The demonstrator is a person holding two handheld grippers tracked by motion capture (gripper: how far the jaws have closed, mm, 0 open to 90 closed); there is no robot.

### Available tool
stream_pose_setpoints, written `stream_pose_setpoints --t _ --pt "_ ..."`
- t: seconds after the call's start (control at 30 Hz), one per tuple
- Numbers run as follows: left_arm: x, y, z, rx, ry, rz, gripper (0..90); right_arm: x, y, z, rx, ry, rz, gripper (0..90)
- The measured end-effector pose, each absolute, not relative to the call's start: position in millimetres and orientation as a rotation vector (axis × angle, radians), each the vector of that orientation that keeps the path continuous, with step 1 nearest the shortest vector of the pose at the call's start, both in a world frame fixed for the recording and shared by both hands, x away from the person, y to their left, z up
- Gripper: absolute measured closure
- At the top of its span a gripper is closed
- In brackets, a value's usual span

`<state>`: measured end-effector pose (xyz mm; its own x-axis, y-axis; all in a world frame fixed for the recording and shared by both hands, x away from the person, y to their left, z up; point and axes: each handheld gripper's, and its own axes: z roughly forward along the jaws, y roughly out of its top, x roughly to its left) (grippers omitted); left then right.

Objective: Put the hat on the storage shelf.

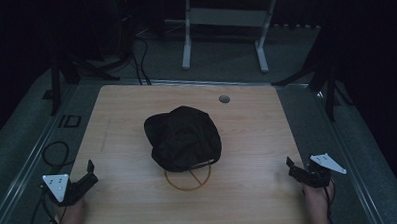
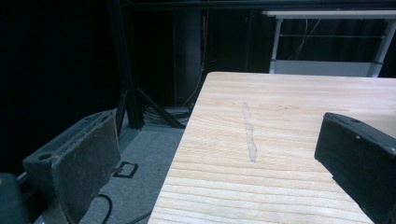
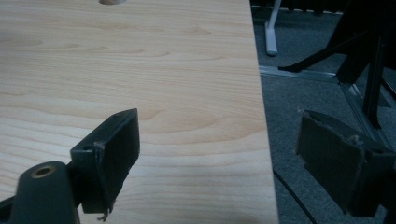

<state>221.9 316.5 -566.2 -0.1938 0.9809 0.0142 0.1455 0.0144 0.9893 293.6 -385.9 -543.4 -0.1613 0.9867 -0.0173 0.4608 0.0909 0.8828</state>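
Right now both sets of jaws stand wide apart with nothing between them. The left gripper [image 1: 84,182] hovers at the near left corner of the counter [image 1: 247,140], one jaw over the wood and the other out past the edge above the floor; the right gripper [image 1: 301,173] sits the same way at the near right corner, straddling that edge. Between them, well apart from both, a black cap [image 1: 183,137] lies crumpled in the middle of the counter, draped over the far part of a thin wire ring [image 1: 188,180] whose near arc pokes out toward the person. Farther back there is a small round hole [image 1: 224,99] in the wood. I'd judge this as the very start — nothing gripped, hands parked. The next move calls for both grippers to travel inward to the cap, probably to pinch its soft fabric at opposite sides — low enough to catch cloth, not wire.
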Motion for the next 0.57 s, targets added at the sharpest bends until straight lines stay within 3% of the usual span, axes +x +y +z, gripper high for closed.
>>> stream_pose_setpoints --t 0.57 --pt "221.8 316.8 -566.2 1.218 1.461 1.274 0.5 293.0 -390.4 -545.9 1.461 1.645 0.983 13.8"
